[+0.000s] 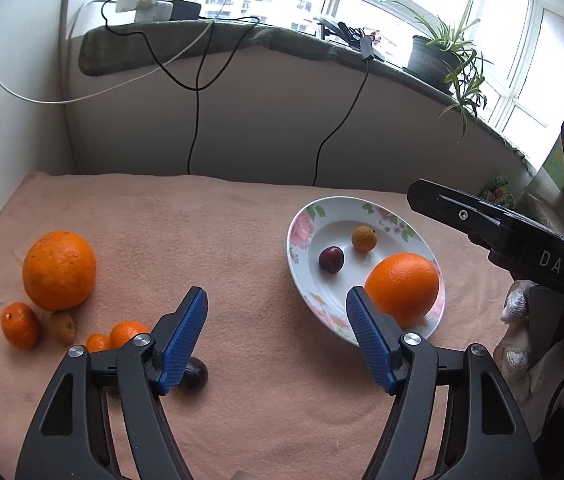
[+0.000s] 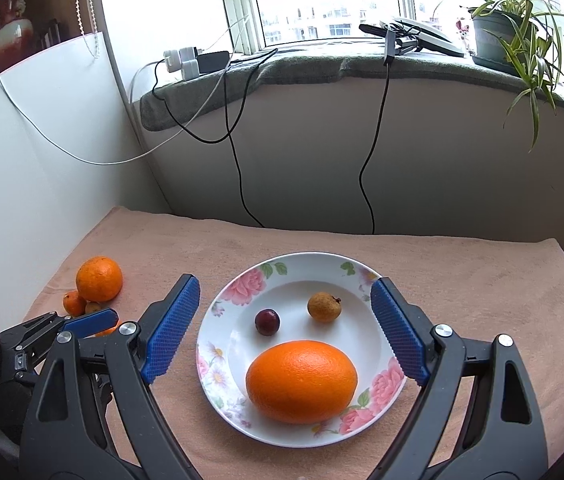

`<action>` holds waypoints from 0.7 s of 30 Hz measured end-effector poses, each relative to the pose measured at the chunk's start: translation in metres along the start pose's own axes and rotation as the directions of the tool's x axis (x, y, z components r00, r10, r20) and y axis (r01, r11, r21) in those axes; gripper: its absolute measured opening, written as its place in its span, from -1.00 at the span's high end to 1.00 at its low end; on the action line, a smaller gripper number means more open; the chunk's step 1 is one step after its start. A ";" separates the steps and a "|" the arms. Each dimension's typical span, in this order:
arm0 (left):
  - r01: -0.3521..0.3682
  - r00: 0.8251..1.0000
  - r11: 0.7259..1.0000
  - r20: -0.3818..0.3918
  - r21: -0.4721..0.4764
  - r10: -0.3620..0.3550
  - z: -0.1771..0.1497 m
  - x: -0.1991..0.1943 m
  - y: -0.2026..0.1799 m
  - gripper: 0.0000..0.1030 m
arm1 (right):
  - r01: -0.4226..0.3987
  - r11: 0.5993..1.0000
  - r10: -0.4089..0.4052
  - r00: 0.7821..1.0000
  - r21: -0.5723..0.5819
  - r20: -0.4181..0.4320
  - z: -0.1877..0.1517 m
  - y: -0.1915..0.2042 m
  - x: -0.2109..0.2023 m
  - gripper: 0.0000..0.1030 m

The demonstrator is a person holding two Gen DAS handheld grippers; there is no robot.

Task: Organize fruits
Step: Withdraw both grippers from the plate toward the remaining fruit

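A: Three fruits are seen on the plate (image 1: pixel 301 280) from the left wrist: a large orange (image 1: pixel 403 286), a dark plum (image 1: pixel 331 259), a small brownish fruit (image 1: pixel 363 239). Left gripper (image 1: pixel 278 340) is held wide open, empty.

B: Left on the cloth (image 1: pixel 202 232), far left: a second orange (image 1: pixel 59 271), mandarins (image 1: pixel 20 326), a plum (image 1: pixel 194 374) near the left finger.

A: From the right wrist, the right gripper (image 2: pixel 285 328) is spread wide over the plate (image 2: pixel 361 276), nothing gripped. Roughly half judged done.
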State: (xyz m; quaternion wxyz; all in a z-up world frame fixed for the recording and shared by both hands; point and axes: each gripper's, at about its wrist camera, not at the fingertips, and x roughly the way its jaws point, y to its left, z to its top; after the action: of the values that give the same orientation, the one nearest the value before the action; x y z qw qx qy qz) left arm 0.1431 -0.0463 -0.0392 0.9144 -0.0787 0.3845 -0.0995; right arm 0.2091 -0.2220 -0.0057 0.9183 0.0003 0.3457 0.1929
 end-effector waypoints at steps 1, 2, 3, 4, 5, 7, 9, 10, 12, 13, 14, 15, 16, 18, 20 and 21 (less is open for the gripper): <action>-0.002 1.000 1.000 0.003 -0.003 0.002 0.000 -0.002 0.002 -0.40 | -0.006 1.000 0.006 1.000 -0.002 0.001 0.000 0.002 -0.001 -0.74; -0.004 1.000 1.000 0.006 -0.006 0.004 0.000 -0.004 0.004 -0.40 | -0.010 1.000 0.010 1.000 -0.005 0.002 0.000 0.005 -0.001 -0.75; -0.007 1.000 1.000 0.010 -0.008 0.007 0.000 -0.007 0.007 -0.40 | -0.014 1.000 0.014 1.000 -0.008 0.002 0.000 0.009 -0.001 -0.75; -0.010 1.000 1.000 0.014 -0.011 0.010 -0.001 -0.009 0.009 -0.40 | -0.019 1.000 0.019 1.000 -0.012 0.002 0.001 0.011 -0.001 -0.74; -0.011 1.000 1.000 0.018 -0.014 0.011 -0.001 -0.011 0.013 -0.40 | -0.025 1.000 0.025 1.000 -0.015 0.000 0.001 0.015 0.000 -0.75; -0.015 1.000 1.000 0.022 -0.022 0.015 -0.001 -0.015 0.019 -0.40 | -0.038 0.999 0.038 0.999 -0.021 -0.003 0.002 0.021 0.001 -0.74; -0.023 0.999 0.999 0.027 -0.029 0.023 -0.002 -0.018 0.027 -0.40 | -0.048 0.998 0.048 0.999 -0.027 -0.009 0.002 0.028 0.003 -0.75; -0.027 0.999 0.999 0.029 -0.032 0.028 -0.003 -0.020 0.031 -0.40 | -0.052 0.998 0.051 0.999 -0.031 -0.013 0.002 0.032 0.005 -0.75; -0.039 0.999 0.998 0.031 -0.046 0.041 -0.004 -0.023 0.040 -0.40 | -0.068 0.997 0.067 0.998 -0.037 -0.019 0.002 0.038 0.008 -0.75; -0.044 0.998 0.998 0.034 -0.054 0.046 -0.004 -0.024 0.045 -0.40 | -0.074 0.997 0.073 0.997 -0.038 -0.023 0.002 0.041 0.009 -0.75; -0.048 0.998 0.997 0.036 -0.062 0.051 -0.004 -0.026 0.051 -0.40 | -0.080 0.996 0.079 0.996 -0.038 -0.027 0.002 0.044 0.010 -0.75; -0.053 0.998 0.996 0.038 -0.068 0.056 -0.005 -0.028 0.056 -0.40 | -0.086 0.996 0.085 0.996 -0.037 -0.032 0.002 0.047 0.012 -0.75; -0.059 0.997 0.996 0.040 -0.074 0.062 -0.005 -0.030 0.060 -0.40 | -0.091 0.995 0.090 0.995 -0.036 -0.037 0.002 0.050 0.014 -0.75; -0.070 0.996 0.994 0.043 -0.085 0.074 -0.006 -0.033 0.071 -0.40 | -0.095 0.995 0.093 0.994 -0.034 -0.052 0.002 0.056 0.018 -0.75; -0.081 0.995 0.992 0.042 -0.098 0.086 -0.007 -0.035 0.081 -0.40 | -0.100 0.994 0.098 0.993 -0.038 -0.062 0.003 0.062 0.022 -0.75; -0.084 0.995 0.990 0.041 -0.109 0.089 -0.007 -0.036 0.087 -0.40 | -0.105 0.994 0.102 0.993 -0.040 -0.065 0.004 0.065 0.024 -0.75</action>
State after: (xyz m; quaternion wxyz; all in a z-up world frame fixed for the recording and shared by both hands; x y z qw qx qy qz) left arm 0.1239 0.0461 -0.0385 0.9209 -0.1132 0.3712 -0.0370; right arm 0.2047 -0.1525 -0.0095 0.8955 -0.0079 0.3696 0.2478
